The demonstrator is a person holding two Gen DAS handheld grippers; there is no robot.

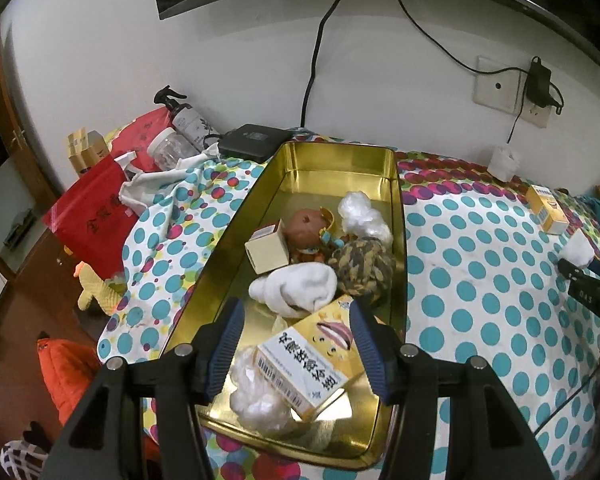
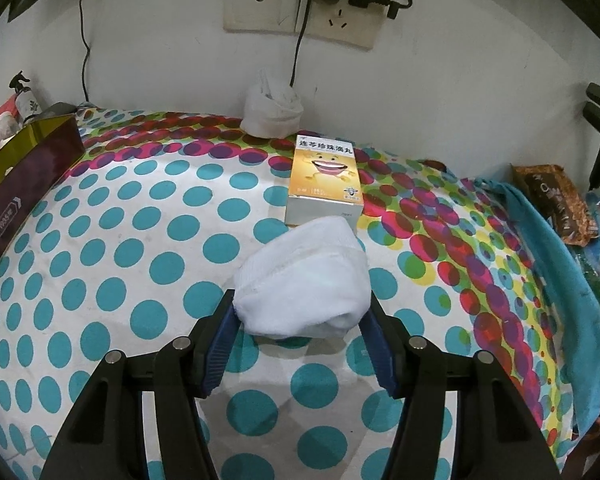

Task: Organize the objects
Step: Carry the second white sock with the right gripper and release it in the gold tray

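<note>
White terry fills my right gripper [image 2: 302,334]: its jaws are clamped on a rolled sock [image 2: 306,284], held just above the spotted tablecloth [image 2: 100,240] near the middle of the tabletop. My left gripper [image 1: 298,344] hangs over the near end of the gold tin [image 1: 396,216] with its jaws apart; a yellow medicine box [image 1: 306,364] lies between them, but the pads press on nothing.

To do this step well, I judge I should carry the sock across to the tin without loosening the squeeze, since the soft roll could unfurl or slip. I would clear the tin's rim before lowering, and aim for the bare gold floor at its far end. The left gripper should back away first so the two don't meet.

The sock is plump, clean and loosely rolled, bulging past both pads. A second yellow box [image 2: 324,182] sits just beyond it, and another white roll [image 2: 272,112] rests at the far edge against the wall. Inside the tin already lie a matching sock [image 1: 296,288], a knotted rope ball [image 1: 362,272], a small cream box [image 1: 268,248] and crumpled white plastic [image 1: 362,216].
</note>
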